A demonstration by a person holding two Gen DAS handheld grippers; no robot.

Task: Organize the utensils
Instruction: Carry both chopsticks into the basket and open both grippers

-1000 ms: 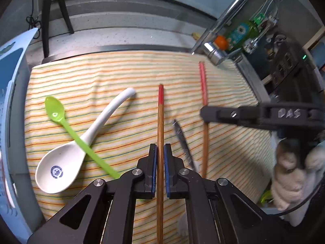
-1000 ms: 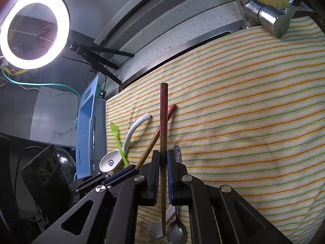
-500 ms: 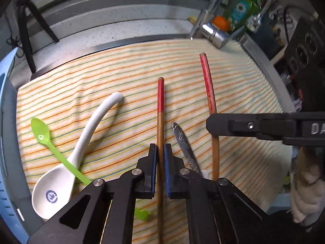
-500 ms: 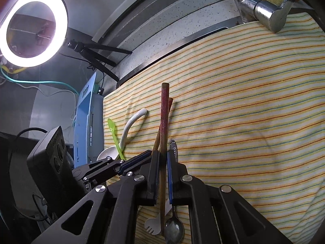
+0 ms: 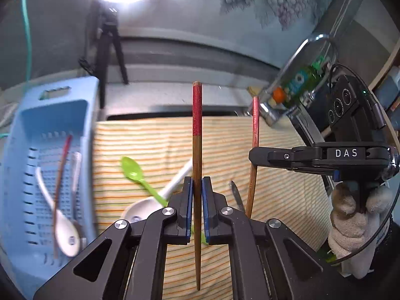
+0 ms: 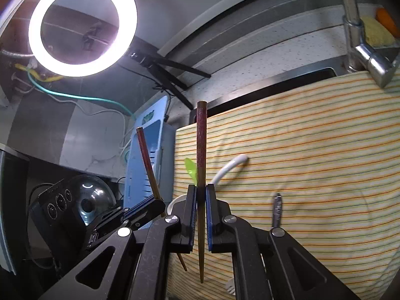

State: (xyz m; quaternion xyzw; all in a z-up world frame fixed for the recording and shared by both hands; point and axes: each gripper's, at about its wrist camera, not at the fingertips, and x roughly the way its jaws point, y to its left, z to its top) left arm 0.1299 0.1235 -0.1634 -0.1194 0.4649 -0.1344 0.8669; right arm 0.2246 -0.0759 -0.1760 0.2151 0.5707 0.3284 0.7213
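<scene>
My left gripper point(image 5: 197, 192) is shut on a red-tipped wooden chopstick point(image 5: 197, 135), held above the striped cloth point(image 5: 225, 137). My right gripper point(image 6: 199, 200) is shut on the second red-tipped chopstick point(image 6: 201, 140), also lifted; it shows in the left wrist view point(image 5: 255, 125) to the right. On the cloth lie a green plastic spoon point(image 5: 132, 168), a white ceramic spoon point(image 5: 172, 187) and a metal utensil handle point(image 6: 277, 208). A blue slotted basket point(image 5: 27, 115) at the left holds a white spoon point(image 5: 65, 230), a chopstick and another utensil.
A chrome faucet point(image 6: 370, 55) stands at the back right with a sponge and bottles behind it. A ring light point(image 6: 82, 22) on a black tripod stands behind the basket. The sink edge runs along the cloth's far side.
Both grippers have lifted their chopsticks off the cloth and tilted up. The left view has swung left, and the blue basket has come into view.
</scene>
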